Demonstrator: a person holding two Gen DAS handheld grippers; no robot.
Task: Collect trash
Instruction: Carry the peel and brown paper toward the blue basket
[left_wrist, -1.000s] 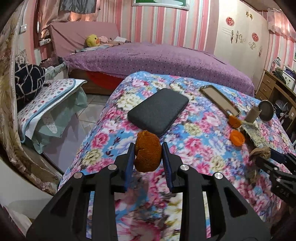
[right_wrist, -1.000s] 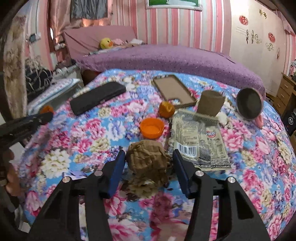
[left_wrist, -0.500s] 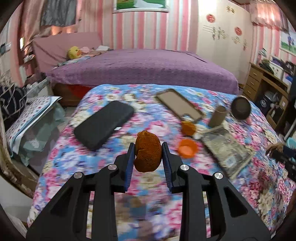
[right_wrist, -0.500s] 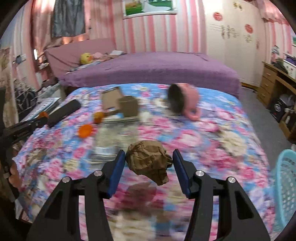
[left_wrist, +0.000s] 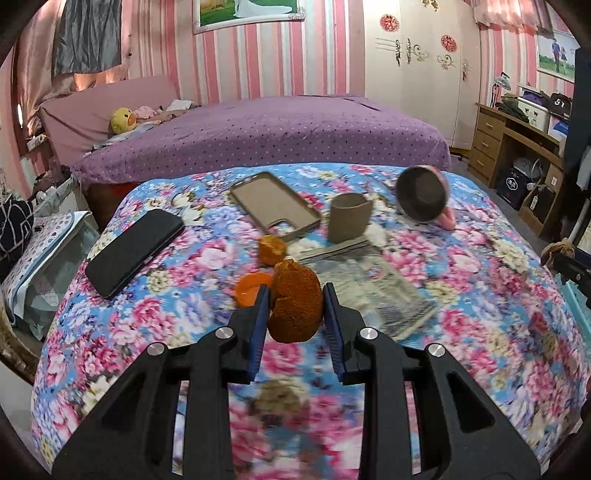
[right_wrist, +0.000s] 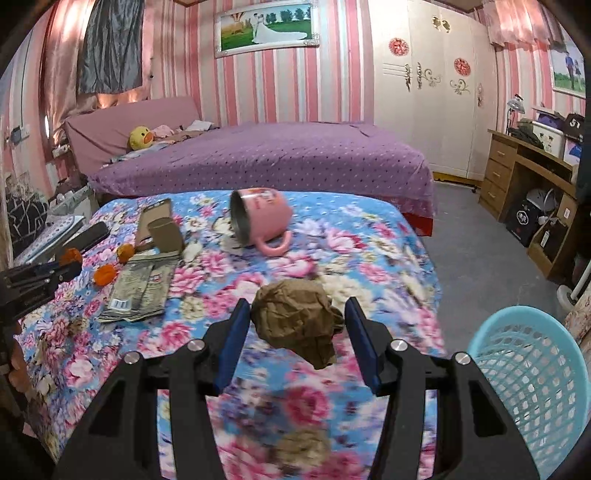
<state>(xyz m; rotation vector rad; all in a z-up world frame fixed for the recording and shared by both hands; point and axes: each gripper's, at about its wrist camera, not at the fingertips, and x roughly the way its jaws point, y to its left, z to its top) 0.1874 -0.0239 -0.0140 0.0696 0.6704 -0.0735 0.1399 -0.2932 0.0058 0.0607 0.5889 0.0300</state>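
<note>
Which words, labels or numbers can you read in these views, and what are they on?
"5T", possibly "GT": pale letters on the dark bag on the desk.
Flat packet: a barcode and a round logo, print too blurred to read.
Pink mug: printing near the rim, too small to read.

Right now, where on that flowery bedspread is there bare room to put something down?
Mostly to the right of the tipped pink mug, out to the bedspread edge, and in the near strip in front of the flat wrapper. It is crowded on the left: phone, phone case, cardboard tube, orange peels and wrapper sit close together.
</note>
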